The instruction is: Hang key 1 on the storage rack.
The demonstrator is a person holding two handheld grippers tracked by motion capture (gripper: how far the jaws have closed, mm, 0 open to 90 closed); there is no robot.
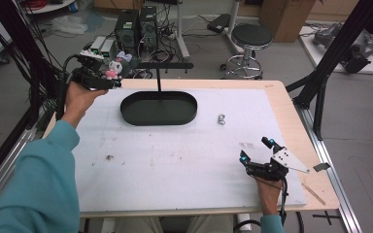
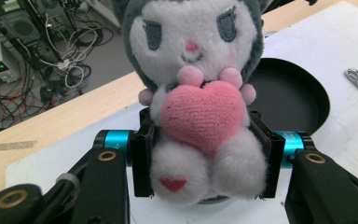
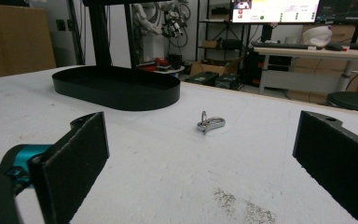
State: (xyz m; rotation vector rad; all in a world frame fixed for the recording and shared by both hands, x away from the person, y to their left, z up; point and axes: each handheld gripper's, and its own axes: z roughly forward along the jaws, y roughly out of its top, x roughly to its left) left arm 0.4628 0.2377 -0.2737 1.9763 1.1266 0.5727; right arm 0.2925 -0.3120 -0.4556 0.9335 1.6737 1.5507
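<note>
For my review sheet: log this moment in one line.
left gripper: shut on plush toy, raised beside black tray | right gripper: open, empty | metal clip: on table

Even, soft overhead light, nothing harsh. The white mat (image 1: 175, 160) glows pale and flat, with a faint shadow under the right gripper (image 1: 256, 150). The black tray (image 1: 159, 108) swallows light; its inside reads as one dark patch. Close ahead of the left gripper (image 2: 207, 149), the plush (image 2: 200, 93) is sharp, fur fibres clear, while the cables behind it go soft. In the right gripper view the near jaws blur, and the bright monitors far beyond them wash out.
</note>
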